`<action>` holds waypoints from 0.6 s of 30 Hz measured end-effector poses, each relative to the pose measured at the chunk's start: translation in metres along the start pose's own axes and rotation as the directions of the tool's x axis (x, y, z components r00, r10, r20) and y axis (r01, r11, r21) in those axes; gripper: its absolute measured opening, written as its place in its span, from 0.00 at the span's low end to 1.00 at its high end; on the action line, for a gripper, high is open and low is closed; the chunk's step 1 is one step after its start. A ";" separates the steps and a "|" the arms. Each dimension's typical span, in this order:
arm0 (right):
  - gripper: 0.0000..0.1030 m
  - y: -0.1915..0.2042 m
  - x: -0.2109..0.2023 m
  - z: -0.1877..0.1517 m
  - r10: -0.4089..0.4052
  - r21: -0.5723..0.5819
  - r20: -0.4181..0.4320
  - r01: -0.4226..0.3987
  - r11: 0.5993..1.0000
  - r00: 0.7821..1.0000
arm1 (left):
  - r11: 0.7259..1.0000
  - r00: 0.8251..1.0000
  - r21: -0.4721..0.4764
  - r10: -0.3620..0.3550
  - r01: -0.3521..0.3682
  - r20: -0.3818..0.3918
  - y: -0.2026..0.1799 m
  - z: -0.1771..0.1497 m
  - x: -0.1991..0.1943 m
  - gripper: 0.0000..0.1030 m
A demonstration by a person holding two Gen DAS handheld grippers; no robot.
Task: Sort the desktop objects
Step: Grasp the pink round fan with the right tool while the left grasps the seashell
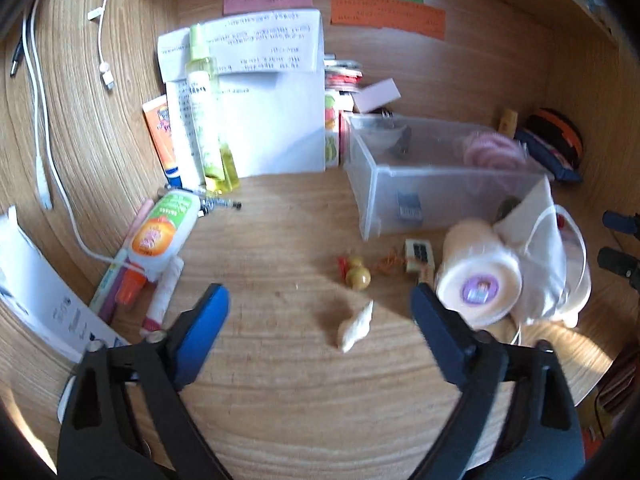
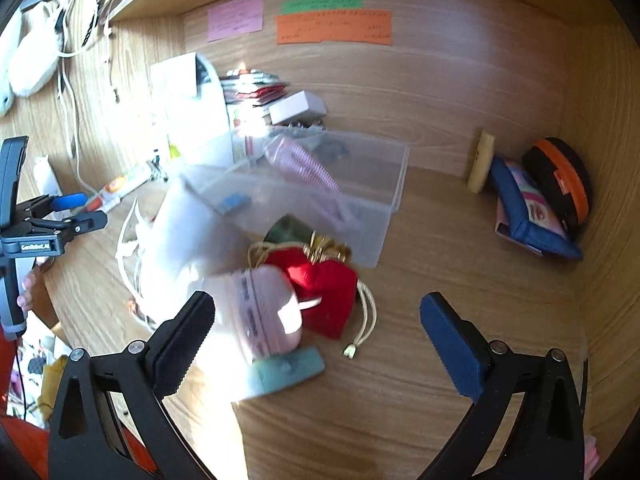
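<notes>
A clear plastic box stands on the wooden desk; it also shows in the right wrist view with a pink striped item inside. My left gripper is open and empty above a small white shell-like piece. A yellow gourd charm and a pale round tub lie ahead of it. My right gripper is open and empty, hovering by a pink-and-white pack, a red pouch and a teal eraser.
A green-and-orange bottle, pens and a spray bottle lie at the left by papers. White cables hang at left. A blue pouch and black-orange case lean at the right wall.
</notes>
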State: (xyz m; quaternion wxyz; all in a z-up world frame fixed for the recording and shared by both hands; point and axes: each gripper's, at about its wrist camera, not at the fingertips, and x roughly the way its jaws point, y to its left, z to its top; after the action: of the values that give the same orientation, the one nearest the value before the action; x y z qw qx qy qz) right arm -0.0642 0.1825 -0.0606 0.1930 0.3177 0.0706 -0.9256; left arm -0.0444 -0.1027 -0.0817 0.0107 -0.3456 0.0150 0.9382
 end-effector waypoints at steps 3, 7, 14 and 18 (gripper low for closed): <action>0.98 0.001 -0.004 -0.007 -0.007 -0.006 0.015 0.007 1.000 1.000 | 1.000 0.999 0.004 -0.015 0.015 -0.032 0.000 -0.006 0.005 0.75; 0.88 -0.001 -0.005 -0.011 -0.002 -0.012 0.018 0.002 1.000 1.000 | 1.000 0.998 0.008 -0.028 0.029 -0.051 -0.002 -0.011 0.009 0.69; 0.65 -0.007 0.011 -0.012 0.044 0.001 -0.051 -0.044 0.999 0.998 | 0.999 0.995 0.006 -0.049 0.049 -0.082 -0.005 -0.015 0.018 0.59; 0.64 -0.001 0.013 -0.014 0.061 -0.025 -0.062 -0.062 0.998 0.996 | 0.998 0.993 0.001 -0.058 0.058 -0.102 -0.005 -0.017 0.025 0.56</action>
State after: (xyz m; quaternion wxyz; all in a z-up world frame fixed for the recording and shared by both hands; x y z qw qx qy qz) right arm -0.0661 0.1830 -0.0798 0.2234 0.3452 0.0789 -0.9081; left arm -0.0526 -0.0981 -0.1106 0.0379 -0.3933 0.0073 0.9186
